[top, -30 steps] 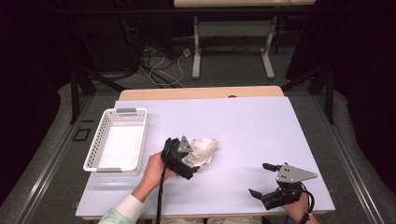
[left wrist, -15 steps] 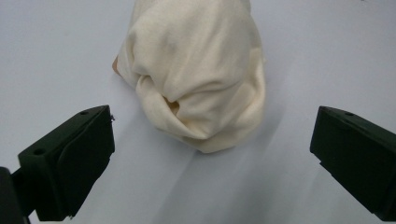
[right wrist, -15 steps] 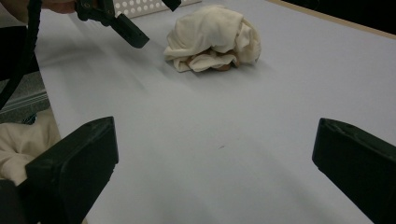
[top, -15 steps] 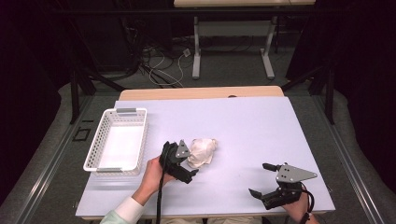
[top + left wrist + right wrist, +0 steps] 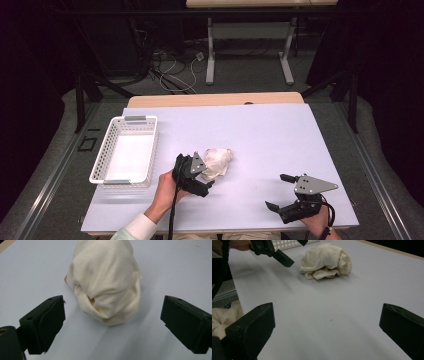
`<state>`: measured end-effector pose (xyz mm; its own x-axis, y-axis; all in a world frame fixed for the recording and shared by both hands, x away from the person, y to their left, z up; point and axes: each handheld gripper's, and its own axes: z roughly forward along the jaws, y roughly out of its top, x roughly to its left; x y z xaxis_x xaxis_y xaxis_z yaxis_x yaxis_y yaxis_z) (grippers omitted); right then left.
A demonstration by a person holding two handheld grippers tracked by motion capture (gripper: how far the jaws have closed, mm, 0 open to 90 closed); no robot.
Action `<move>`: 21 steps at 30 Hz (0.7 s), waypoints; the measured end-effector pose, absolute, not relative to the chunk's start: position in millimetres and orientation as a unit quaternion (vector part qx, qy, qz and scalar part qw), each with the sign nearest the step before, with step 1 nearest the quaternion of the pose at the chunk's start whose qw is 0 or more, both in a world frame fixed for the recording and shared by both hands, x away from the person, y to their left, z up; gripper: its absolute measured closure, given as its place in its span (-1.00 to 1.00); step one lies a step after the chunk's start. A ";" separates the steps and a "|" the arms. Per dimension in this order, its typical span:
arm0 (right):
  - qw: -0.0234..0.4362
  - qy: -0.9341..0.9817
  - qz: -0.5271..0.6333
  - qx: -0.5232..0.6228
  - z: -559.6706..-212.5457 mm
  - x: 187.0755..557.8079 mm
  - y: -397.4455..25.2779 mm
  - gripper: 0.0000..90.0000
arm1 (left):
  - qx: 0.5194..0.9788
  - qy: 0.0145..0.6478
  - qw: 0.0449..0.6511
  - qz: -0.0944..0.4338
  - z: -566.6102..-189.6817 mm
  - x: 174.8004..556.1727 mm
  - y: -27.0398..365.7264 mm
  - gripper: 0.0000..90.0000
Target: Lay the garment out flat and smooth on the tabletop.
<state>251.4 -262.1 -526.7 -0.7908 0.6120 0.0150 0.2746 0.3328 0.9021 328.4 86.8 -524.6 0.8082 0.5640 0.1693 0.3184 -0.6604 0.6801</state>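
A crumpled cream cloth lies in a heap near the middle of the pale table. My left gripper sits just left of it, open, pointing at it. In the left gripper view the cloth lies just beyond the jaws, which stand wide apart with the left gripper holding nothing. My right gripper rests near the front right edge, open and empty. In the right gripper view the cloth lies far ahead, with something brownish peeking from under it.
A white perforated basket stands at the table's left side, nothing visible in it. The table's wooden far edge borders dark floor with cables and table legs. Bare tabletop lies between the two grippers and to the right of the cloth.
My left gripper has drifted slightly toward the near edge, a little back from the cloth. The cloth and the right gripper have not moved.
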 end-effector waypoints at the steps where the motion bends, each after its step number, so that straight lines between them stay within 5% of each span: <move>1: 0.164 0.802 0.504 0.277 -526.1 251.8 -261.8 -1.00 | 0.890 0.249 0.331 0.189 -524.7 328.1 87.0 -0.83; 21: 0.142 0.799 0.500 0.301 -522.3 269.3 -244.5 -1.00 | 0.884 0.272 0.320 0.206 -526.9 326.3 81.1 -0.26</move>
